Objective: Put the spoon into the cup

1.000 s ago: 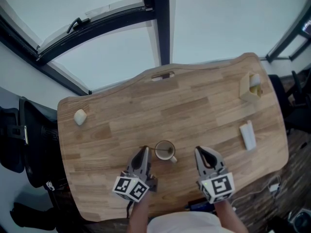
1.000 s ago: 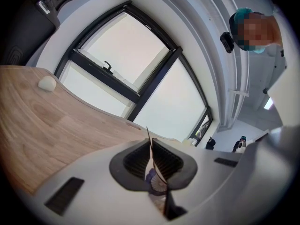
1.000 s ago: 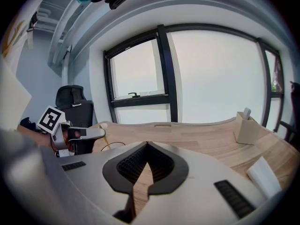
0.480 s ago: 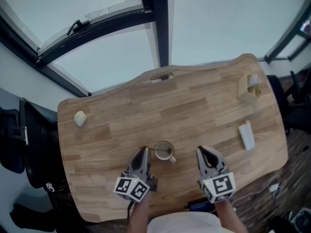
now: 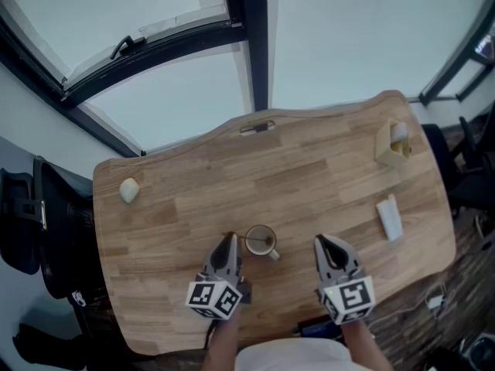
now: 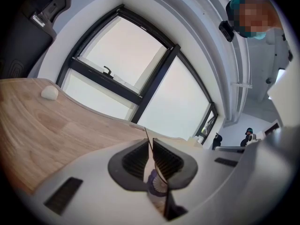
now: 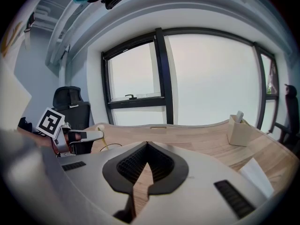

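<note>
Holding the spoon: the left gripper point(image 5: 227, 247) has its jaws pressed together on a thin handle; in the left gripper view point(image 6: 151, 146) a narrow stem rises out from between the ribbed pads
Spoon point(image 5: 244, 239): a slim line running from the left gripper's tip across the cup's rim, its far end inside the cup; seen in the left gripper view point(image 6: 147, 139) as a fine stem, with a small purplish patterned part lower between the jaws
Cup point(image 5: 274, 247): upright on the worktop near the front edge, between the two grippers and just beside the left one, its small handle turned to the front right
Right gripper point(image 5: 325, 247): apart from the cup on its right side; in the right gripper view point(image 7: 146, 146) the jaw tips meet and grasp nothing, bare wood showing through the slit below them
Worktop point(image 5: 309, 184): pale wood with a curved outline and a slot in its far edge
Pale lump point(image 5: 128, 190): alone near the left edge, well apart from the cup
Open box point(image 5: 394, 147): at the far right corner, something pale standing in it
White flat piece point(image 5: 389, 219): near the right edge, in front of the box
Dark chair point(image 5: 54, 230): beside the worktop's left end
</note>
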### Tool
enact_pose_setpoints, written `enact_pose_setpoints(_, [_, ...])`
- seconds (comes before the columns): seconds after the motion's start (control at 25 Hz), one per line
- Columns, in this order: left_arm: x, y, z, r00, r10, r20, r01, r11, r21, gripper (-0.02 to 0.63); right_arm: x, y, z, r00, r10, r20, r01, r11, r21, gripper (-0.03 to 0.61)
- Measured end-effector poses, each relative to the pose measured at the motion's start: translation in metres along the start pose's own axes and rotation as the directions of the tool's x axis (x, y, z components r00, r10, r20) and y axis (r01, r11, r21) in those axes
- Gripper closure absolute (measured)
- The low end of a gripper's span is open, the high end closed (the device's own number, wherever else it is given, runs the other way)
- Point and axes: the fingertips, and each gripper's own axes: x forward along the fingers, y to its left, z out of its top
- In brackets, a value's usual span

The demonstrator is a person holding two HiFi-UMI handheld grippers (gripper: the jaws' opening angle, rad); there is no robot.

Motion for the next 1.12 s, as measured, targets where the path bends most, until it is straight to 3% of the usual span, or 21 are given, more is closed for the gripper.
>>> enact_pose_setpoints(0.28, [-0.001, -0.002, -0.003, 0.999, 0.021, -0.026, -0.021, 0.999, 0.029, 0.557, -0.006, 0.002, 0.007, 1.0, -0.007, 0.025, 0.007, 1.0, -0.001, 0.581])
enact_pose_setpoints(0.72, [-0.021, 0.006, 0.0, 0.997, 0.076, -0.015, -0.075, 0.996, 0.05, 0.557, -0.021, 0.007, 0.017, 0.997, -0.023, 0.067, 0.023, 1.0, 0.001, 0.581])
enact_pose_setpoints(1.12, [-0.052, -0.022, 0.018, 0.999, 0.043, 0.03, -0.048, 0.981, 0.187, 0.587, -0.04, 0.027, 0.022, 0.994, -0.001, 0.106, 0.0, 1.0, 0.011, 0.581])
